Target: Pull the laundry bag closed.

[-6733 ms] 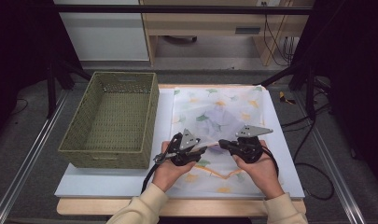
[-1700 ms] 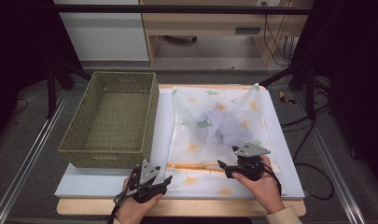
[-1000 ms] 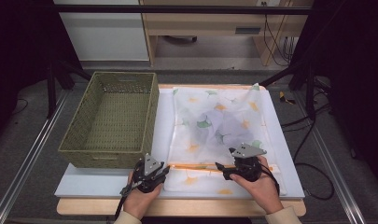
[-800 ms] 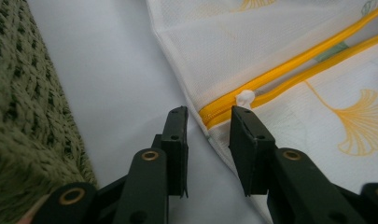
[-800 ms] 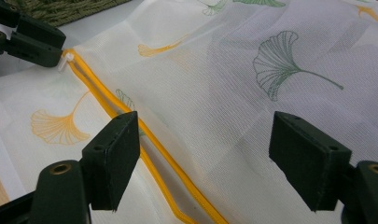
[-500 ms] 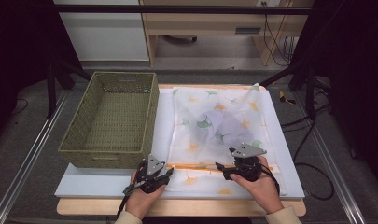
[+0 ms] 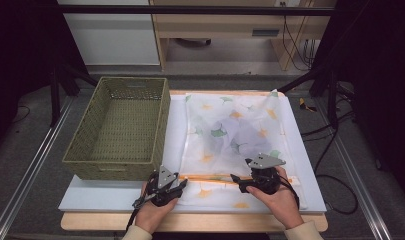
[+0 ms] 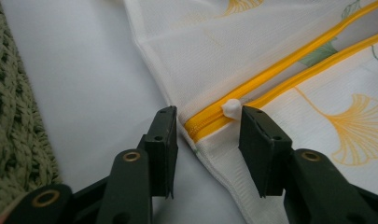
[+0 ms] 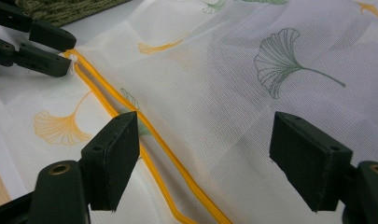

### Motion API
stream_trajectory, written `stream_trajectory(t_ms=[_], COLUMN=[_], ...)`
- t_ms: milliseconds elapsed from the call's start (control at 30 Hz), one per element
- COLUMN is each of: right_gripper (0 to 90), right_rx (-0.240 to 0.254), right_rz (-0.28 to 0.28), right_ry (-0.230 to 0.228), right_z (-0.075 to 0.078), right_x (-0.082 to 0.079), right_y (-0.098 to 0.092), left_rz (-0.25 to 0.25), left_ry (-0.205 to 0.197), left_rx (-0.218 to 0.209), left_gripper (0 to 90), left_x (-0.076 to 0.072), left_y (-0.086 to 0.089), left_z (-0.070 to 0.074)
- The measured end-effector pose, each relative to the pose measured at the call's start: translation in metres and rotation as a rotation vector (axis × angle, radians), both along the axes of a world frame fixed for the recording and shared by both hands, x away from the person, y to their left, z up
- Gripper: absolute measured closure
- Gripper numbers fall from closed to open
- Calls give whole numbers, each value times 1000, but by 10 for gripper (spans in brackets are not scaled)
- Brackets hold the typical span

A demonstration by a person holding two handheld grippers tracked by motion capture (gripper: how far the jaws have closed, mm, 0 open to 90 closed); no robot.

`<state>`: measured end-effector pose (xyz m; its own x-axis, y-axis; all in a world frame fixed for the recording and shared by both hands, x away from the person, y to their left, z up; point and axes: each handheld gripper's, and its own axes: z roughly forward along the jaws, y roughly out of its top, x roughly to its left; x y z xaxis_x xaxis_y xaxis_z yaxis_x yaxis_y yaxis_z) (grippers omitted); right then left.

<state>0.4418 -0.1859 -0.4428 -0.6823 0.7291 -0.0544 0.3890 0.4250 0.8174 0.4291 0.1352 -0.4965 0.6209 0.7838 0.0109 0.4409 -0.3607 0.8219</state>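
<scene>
Where a second ago the left gripper (image 8: 203, 135) sat tighter, its jaws have just been opening and now stand apart around the white zipper pull (image 8: 232, 108) at the end of the yellow zipper (image 8: 289, 63). The right gripper (image 9: 203, 158) has kept wide open above the mesh laundry bag (image 7: 235, 135). Beyond lie the white tabletop (image 7: 115, 192), woven basket (image 7: 120, 125), then dim floor and cables.
</scene>
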Motion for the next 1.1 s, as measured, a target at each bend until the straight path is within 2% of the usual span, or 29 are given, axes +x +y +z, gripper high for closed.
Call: stream_trajectory(t_ms=[233, 467, 667, 900, 1000, 1100], right_gripper=[243, 242, 241, 250, 271, 308], right_rx=[4, 2, 3, 13, 11, 10], right_rz=[2, 1, 3, 5, 14, 37], right_ry=[2, 4, 2, -4, -10, -15], right_z=[0, 0, 0, 3, 5, 6], right_x=[0, 0, -1, -3, -6, -9], right_y=[0, 1, 1, 5, 10, 18], left_rz=[-19, -9, -9, -8, 2, 5], left_ry=[-15, -6, -16, -31, -25, -38], left_rx=[13, 0, 13, 41, 18, -7], left_gripper=[647, 751, 833, 857, 859, 860], left_x=[0, 2, 1, -1, -2, -5], left_y=[-2, -1, -2, -6, -6, -6], left_z=[0, 0, 0, 1, 5, 18])
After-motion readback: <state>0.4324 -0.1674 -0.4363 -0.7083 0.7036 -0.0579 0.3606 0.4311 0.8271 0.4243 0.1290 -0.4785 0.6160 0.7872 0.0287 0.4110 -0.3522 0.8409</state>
